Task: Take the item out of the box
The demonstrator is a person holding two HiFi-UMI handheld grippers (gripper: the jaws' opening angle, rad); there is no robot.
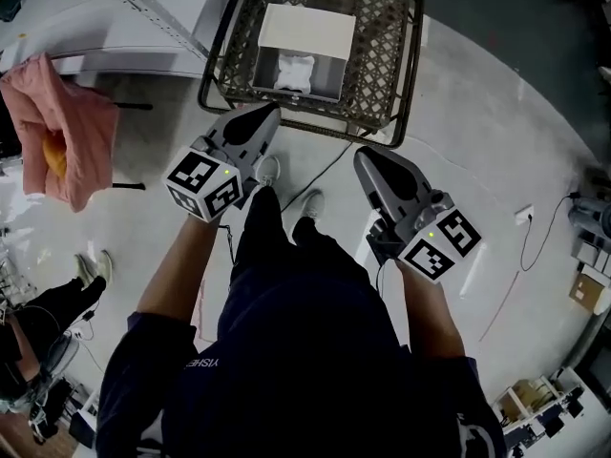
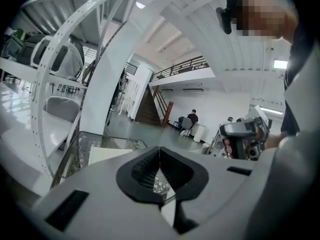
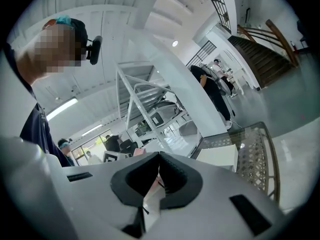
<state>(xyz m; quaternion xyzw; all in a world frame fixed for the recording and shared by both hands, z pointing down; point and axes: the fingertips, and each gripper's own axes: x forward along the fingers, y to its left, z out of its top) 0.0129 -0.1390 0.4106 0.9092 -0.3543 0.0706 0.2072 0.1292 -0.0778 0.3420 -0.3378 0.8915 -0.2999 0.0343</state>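
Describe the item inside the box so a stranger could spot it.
Find the dark metal lattice stand ahead of the person's feet. On it sits an open box with a cream lid flap raised; the crumpled white bundle inside is the only thing in it.

Basket dark lattice; box cream; item white; cloth pink; floor pale grey.

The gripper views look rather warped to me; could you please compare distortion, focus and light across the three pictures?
Head view: mild wide-angle bend, dark corners, even light, the open white box sharp. Left gripper view: strong fisheye curving the white perforated rack, foreground soft. Right gripper view: same fisheye, bright ceiling lamp.
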